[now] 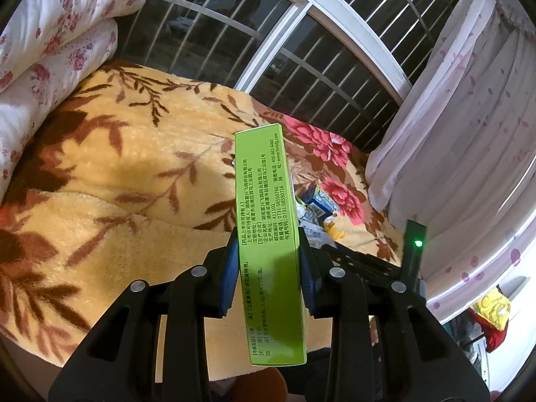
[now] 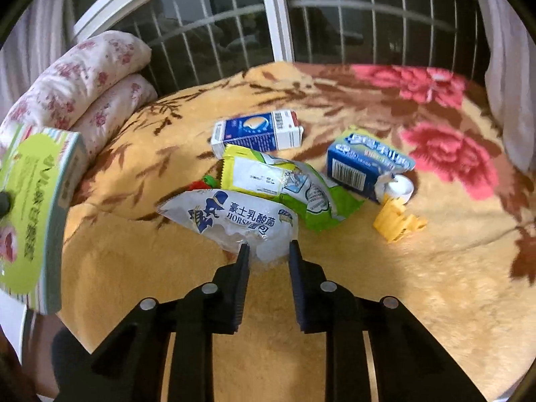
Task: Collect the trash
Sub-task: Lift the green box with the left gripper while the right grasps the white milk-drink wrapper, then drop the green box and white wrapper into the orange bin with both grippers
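Note:
My left gripper [image 1: 268, 234] is shut on a green medicine box [image 1: 264, 201], which it holds on edge above the bed; the same box [image 2: 30, 207] fills the left edge of the right wrist view. My right gripper [image 2: 267, 246] is down at the trash pile, and its tips pinch the near edge of a white bread wrapper [image 2: 234, 217]. Behind the wrapper lie a yellow-green snack bag [image 2: 268, 177], a blue-and-white carton [image 2: 258, 132], a torn blue carton [image 2: 361, 164] with a white cap [image 2: 400, 187], and a yellow plastic piece [image 2: 397, 222].
Everything lies on a yellow blanket [image 2: 335, 284] with brown leaves and red flowers. A folded floral quilt [image 2: 83, 83] is stacked at the left. A barred window [image 2: 234, 16] runs behind the bed, and a pale curtain [image 1: 469, 117] hangs at the right.

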The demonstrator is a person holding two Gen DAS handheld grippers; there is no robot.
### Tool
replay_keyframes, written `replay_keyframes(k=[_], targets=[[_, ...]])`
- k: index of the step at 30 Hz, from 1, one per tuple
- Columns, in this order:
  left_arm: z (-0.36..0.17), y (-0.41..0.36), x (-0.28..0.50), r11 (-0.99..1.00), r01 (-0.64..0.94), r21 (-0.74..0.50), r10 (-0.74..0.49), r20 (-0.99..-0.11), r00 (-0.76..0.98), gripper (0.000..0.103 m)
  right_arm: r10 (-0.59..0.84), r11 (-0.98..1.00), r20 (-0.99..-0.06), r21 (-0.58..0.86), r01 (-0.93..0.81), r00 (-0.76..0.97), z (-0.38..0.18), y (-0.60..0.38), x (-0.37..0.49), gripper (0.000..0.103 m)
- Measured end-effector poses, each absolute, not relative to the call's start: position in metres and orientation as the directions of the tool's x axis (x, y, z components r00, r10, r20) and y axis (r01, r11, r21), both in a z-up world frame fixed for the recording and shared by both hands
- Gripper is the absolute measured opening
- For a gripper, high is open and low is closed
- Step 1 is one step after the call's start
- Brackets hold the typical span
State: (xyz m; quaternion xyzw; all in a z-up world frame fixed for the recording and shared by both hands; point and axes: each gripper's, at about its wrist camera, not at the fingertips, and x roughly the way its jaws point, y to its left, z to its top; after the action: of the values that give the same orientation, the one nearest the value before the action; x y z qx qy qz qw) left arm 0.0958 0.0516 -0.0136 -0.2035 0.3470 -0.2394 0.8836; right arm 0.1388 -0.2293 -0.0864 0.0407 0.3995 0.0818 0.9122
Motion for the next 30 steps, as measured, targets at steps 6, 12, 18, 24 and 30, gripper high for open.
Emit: replay_keyframes(k=[6, 12, 18, 24, 30], targets=[[-0.011, 0.05, 0.082, 0.805, 0.308, -0.507, -0.57, -0.519, 0.637, 0.031, 0.177, 0.984, -0.678, 0.101, -0.148, 0.713, -0.068, -0.229, 0.103, 0.023], [-0.008, 0.044, 0.056, 0.805, 0.367, -0.467, -0.587, -0.529, 0.613, 0.031, 0.185, 0.98, -0.638, 0.063, -0.189, 0.747, -0.045, -0.226, 0.053, 0.023], [-0.012, 0.033, 0.019, 0.788, 0.45, -0.421, -0.616, -0.556, 0.558, 0.031, 0.199, 0.976, -0.616, 0.051, -0.213, 0.762, -0.03, -0.225, 0.006, 0.023], [-0.022, 0.025, -0.015, 0.757, 0.506, -0.413, -0.647, -0.582, 0.492, 0.031, 0.22, 0.969, -0.62, 0.051, -0.241, 0.753, -0.026, -0.222, -0.034, 0.023], [-0.046, 0.015, -0.037, 0.751, 0.525, -0.4, -0.637, -0.647, 0.418, 0.031, 0.221, 0.963, -0.666, 0.033, -0.268, 0.712, -0.039, -0.216, -0.064, 0.023]])
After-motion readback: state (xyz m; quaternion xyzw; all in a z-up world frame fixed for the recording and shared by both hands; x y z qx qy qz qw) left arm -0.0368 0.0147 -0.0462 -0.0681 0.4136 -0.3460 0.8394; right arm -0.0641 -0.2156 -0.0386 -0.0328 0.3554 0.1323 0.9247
